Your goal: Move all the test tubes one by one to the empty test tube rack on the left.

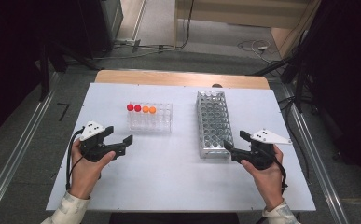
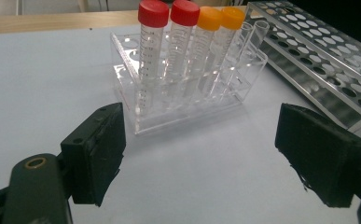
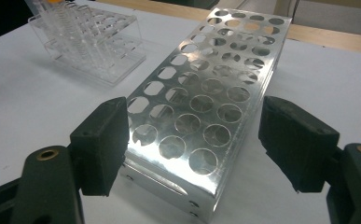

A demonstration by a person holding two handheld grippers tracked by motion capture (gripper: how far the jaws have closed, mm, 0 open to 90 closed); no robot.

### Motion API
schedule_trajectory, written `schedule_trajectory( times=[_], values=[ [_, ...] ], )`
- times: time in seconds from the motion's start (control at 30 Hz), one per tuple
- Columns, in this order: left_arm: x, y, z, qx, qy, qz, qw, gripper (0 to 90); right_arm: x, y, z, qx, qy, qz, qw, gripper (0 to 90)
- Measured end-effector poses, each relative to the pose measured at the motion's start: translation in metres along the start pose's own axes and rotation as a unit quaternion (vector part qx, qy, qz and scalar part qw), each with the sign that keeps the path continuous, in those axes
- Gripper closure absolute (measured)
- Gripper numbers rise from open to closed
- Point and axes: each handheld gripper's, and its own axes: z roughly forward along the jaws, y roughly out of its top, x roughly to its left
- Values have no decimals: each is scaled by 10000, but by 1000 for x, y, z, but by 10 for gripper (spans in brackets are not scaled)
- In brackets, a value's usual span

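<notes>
both tongs stand apart and empty, the left gripper [image 1: 121,144] facing the capped tubes [image 2: 187,51] ahead in the clear rack [image 2: 136,116], the right gripper [image 1: 234,144] straddling the metal rack [image 3: 206,107]'s near end; likely next, left closes on a tube.

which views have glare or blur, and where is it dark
High view: soft overall, dark at both side edges, even light on the white table. Left gripper view: capped tubes fairly sharp, the near jaws softer. Right gripper view: bright reflections on the metal rack, while the clear rack looks hazy.
</notes>
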Motion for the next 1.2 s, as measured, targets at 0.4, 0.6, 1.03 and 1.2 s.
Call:
schedule_trajectory(
  times=[0.4,0.6,1.03,1.2],
  values=[
    [2,-9,-5,-29,4,-57,10000,170,-14,-13,-13,7,-154,118,9998,228],
    [4,-11,-9,-51,41,-79,9999,170,-21,-18,-19,2,-204,162,9997,228],
    [5,-16,-15,-68,11,-107,9999,169,-29,-31,-31,42,-316,240,9992,227],
    [6,-18,-18,-68,20,-130,9999,166,-32,-33,-34,41,-344,246,9991,227]
  ],
)
